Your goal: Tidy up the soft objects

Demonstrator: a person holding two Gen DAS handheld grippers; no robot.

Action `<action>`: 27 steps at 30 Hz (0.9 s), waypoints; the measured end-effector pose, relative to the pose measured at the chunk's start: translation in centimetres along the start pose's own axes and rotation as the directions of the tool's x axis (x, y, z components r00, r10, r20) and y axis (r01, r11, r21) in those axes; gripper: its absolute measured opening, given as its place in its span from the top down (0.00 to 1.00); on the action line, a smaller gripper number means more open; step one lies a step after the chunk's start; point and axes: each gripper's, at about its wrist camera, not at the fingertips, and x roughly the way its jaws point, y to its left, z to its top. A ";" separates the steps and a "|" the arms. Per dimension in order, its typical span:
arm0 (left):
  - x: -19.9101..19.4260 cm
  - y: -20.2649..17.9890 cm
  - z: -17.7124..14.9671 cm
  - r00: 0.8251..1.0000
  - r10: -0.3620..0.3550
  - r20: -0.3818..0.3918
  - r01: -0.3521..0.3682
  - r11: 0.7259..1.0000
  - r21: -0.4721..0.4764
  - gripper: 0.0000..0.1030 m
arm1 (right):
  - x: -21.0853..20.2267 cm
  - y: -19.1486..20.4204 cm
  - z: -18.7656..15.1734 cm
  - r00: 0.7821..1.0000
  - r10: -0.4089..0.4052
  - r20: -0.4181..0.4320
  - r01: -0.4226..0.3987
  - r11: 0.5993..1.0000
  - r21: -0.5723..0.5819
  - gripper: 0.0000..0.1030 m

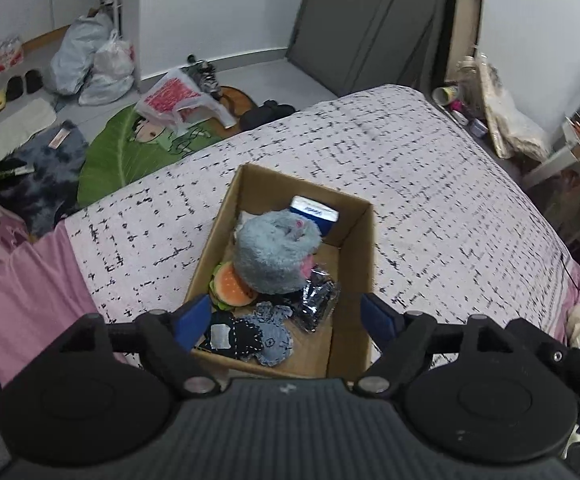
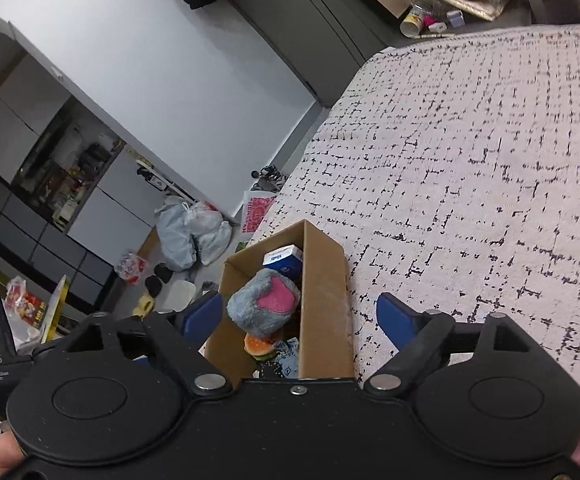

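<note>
An open cardboard box (image 1: 359,248) stands on the bed. In it lie a grey-blue furry plush (image 1: 276,254) with pink patches, a burger plush (image 1: 230,286), a denim stitched doll (image 1: 268,334), a dark sparkly packet (image 1: 317,304) and a blue-white pack (image 1: 313,212). My left gripper (image 1: 288,320) is open and empty above the box's near end. In the right wrist view the box (image 2: 323,292) shows with the furry plush (image 2: 264,306) and burger plush (image 2: 260,346) inside. My right gripper (image 2: 299,316) is open and empty over it.
The bed has a white cover with black dashes (image 1: 429,168) and a pink sheet (image 1: 22,292). On the floor to the left lie a green leaf mat (image 1: 118,152), plastic bags (image 1: 90,60) and clothes. A cluttered nightstand (image 1: 465,100) stands beyond the bed's far corner.
</note>
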 end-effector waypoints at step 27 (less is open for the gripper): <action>-11.0 1.2 -1.5 0.993 -0.057 0.104 0.041 0.987 0.154 0.06 | -9.9 7.5 -1.8 0.988 -0.153 0.031 0.156 0.975 -0.156 0.00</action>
